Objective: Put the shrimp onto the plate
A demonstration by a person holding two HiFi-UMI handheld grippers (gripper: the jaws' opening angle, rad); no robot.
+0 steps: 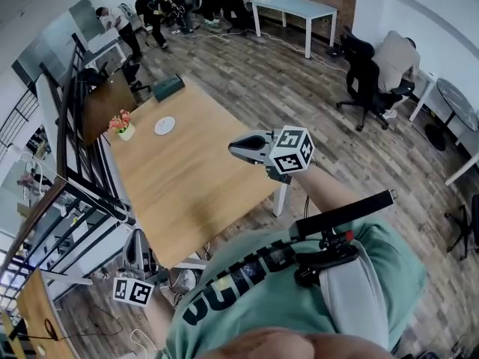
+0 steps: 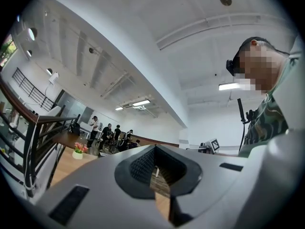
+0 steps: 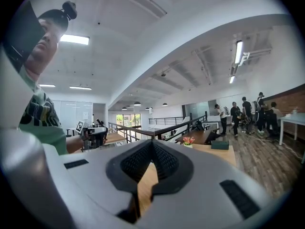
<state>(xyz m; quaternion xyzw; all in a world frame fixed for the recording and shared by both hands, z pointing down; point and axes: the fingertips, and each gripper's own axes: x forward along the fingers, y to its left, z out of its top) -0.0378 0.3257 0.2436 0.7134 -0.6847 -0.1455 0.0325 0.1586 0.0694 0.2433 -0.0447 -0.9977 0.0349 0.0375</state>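
A small white plate (image 1: 165,126) lies on the far part of the wooden table (image 1: 194,193). I see no shrimp in any view. My right gripper (image 1: 235,149) hangs over the table's right side, level, pointing left, with its marker cube (image 1: 292,149) behind it. Its jaws are shut with nothing between them (image 3: 152,143). My left gripper (image 1: 138,238) is held low by the table's near corner, close to the person's body, and tilted upward. It is shut and holds nothing (image 2: 155,148). The left gripper view shows mostly ceiling.
A pot of pink flowers (image 1: 122,126) and a dark green box (image 1: 168,87) stand near the plate. A black railing (image 1: 75,163) runs along the table's left side. An office chair (image 1: 367,81), a white table (image 1: 296,10) and several people stand farther off.
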